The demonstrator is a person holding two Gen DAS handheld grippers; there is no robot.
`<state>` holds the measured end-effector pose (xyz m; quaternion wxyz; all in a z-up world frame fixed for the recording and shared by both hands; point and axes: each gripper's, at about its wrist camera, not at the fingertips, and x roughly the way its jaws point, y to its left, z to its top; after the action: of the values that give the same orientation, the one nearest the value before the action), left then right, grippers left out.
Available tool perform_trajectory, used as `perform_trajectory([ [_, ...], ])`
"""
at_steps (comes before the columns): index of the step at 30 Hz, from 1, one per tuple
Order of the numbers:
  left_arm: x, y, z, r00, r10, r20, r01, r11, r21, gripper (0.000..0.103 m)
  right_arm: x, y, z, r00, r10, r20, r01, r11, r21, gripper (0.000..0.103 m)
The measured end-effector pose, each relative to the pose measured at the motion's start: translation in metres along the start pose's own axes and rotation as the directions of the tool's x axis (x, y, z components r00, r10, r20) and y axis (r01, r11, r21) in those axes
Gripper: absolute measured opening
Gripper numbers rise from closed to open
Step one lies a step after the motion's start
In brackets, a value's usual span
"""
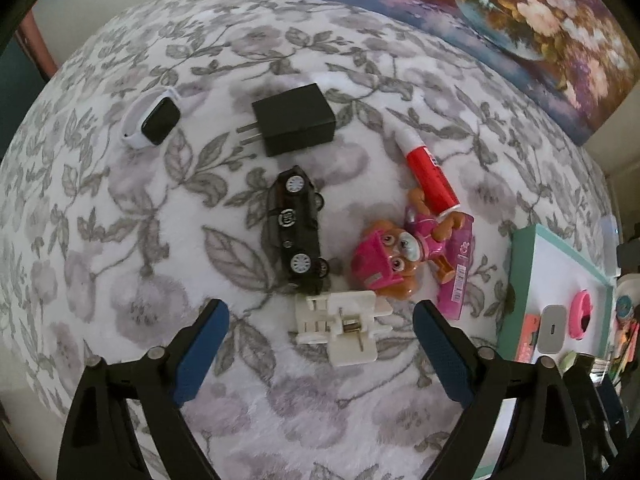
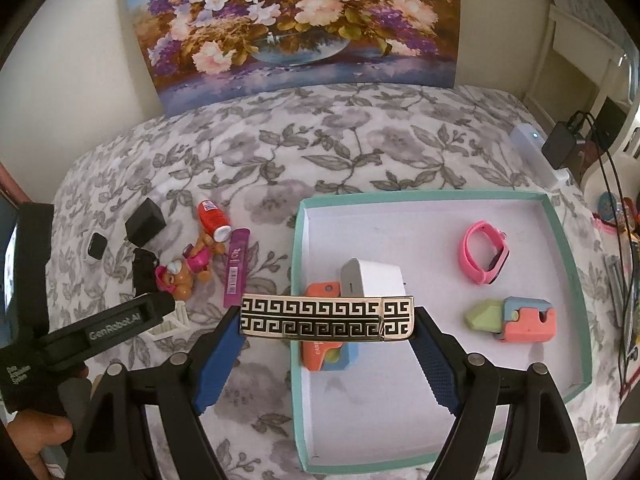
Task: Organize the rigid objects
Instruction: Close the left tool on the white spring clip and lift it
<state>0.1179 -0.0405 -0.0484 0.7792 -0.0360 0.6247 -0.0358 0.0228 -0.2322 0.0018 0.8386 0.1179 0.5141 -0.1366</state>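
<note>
Nearest in the right wrist view, we see our right tool (image 2: 328,320) pinching a gold-and-black patterned bracelet (image 2: 327,317) by its two ends, held level w/ its left part over the bedspread (image 2: 360,140) and the rest over the teal-rimmed box (image 2: 560,240). Inside the box, just behind the bracelet: an orange-and-blue block toy (image 2: 324,356) and a white charger (image 2: 374,280); further right a pastel block toy (image 2: 516,318), then a pink watch (image 2: 486,258).

In the left wrist view, our left tool (image 1: 320,352) is spread wide, holding nothing, w/ a white plastic piece (image 1: 340,328) lying on the bedspread between its tips. Beyond that: a black toy car (image 1: 296,232) on its side, a pink pup figure (image 1: 396,258) beside it, a pink tube (image 1: 458,268) to the right. A red-and-white glue stick (image 1: 430,174) touches the figure. Further back sit a black plug adapter (image 1: 294,120) and a white-band smartwatch (image 1: 150,120), apart from each other. At the far edge a flower painting (image 2: 296,28) leans on the wall.
</note>
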Motion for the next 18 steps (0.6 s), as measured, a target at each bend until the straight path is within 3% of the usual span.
perform_trajectory([
  [4, 0.006, -0.01, 0.0, 1.0, 0.028, -0.004, -0.028, 0.999, 0.025, 0.078, 0.001, -0.006, 0.001, 1.0, 0.001, -0.004, -0.001, 1.0, 0.006, 0.083],
  [9, 0.014, -0.021, 0.0, 0.999, 0.049, -0.008, -0.048, 0.997, 0.055, 0.053, -0.002, -0.013, 0.003, 1.0, 0.008, 0.002, -0.008, 1.0, 0.015, 0.083],
  [18, -0.005, -0.034, -0.006, 0.998, 0.05, 0.042, -0.053, 0.996, 0.074, 0.053, -0.006, -0.023, 0.005, 1.0, 0.021, 0.01, -0.021, 0.999, 0.034, 0.083],
])
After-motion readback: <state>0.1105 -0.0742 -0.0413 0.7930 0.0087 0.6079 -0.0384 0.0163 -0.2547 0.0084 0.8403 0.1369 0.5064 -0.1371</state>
